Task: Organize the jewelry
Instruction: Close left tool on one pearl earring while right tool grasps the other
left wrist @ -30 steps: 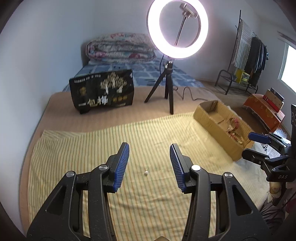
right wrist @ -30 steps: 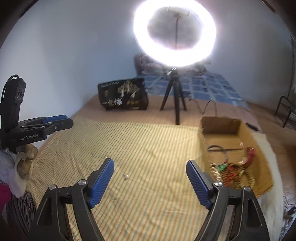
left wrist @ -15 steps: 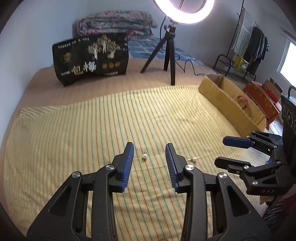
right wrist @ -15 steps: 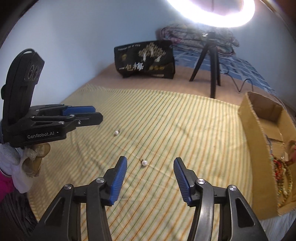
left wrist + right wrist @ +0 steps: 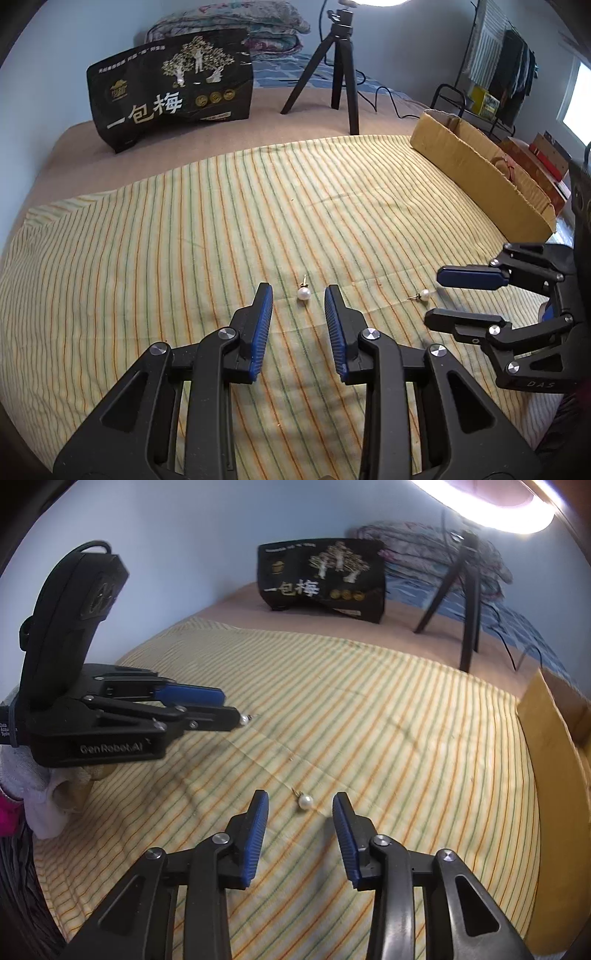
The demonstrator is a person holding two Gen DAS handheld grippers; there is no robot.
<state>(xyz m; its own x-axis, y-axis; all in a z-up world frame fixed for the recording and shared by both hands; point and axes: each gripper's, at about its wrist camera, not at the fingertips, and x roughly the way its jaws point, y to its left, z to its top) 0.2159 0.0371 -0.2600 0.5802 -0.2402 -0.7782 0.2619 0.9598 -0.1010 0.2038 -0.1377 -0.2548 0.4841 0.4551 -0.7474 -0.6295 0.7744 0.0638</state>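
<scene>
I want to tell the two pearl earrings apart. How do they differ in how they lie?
The left earring lies between the closing left gripper jaws, post pointing away toward the black bag. The right earring lies before the closing right gripper, post pointing sideways. Both are untouched white pearl studs on the striped cloth.

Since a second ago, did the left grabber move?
Yes. The left gripper came down toward the striped cloth, closing around a pearl earring; the black bag now looms nearer.

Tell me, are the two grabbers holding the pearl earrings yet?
Not yet. Each pearl earring lies on the cloth between closing jaws of the left gripper and right gripper, untouched.
</scene>
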